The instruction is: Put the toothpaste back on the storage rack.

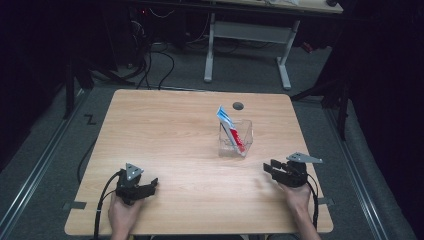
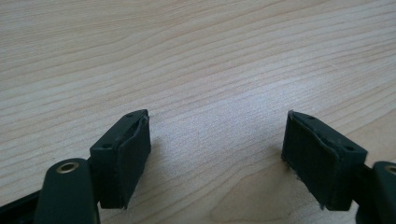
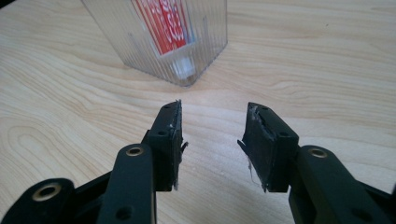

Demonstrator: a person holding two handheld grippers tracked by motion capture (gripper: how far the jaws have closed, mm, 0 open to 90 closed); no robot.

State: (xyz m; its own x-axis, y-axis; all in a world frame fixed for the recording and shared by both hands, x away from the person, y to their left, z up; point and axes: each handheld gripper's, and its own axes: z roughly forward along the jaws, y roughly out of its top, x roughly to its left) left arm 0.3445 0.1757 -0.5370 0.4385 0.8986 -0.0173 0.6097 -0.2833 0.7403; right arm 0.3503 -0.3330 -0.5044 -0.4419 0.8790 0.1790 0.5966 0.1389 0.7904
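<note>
The tube (image 1: 230, 127) of red, white and blue toothpaste stands tilted, cap down, inside the clear ribbed holder (image 1: 244, 141) toward the far right of the wooden surface (image 1: 175, 135), its upper end poking above the rim; judged from that, the placing looks done and little seems left beyond resting the hands. The left gripper (image 1: 151, 185) sits low at the near left, well apart from the holder, its fingers (image 2: 133, 154) spread wide over bare wood and holding nothing. The right gripper (image 1: 268, 167) lies near the holder, fingers (image 3: 170, 140) parted and empty, pointing toward it
</note>
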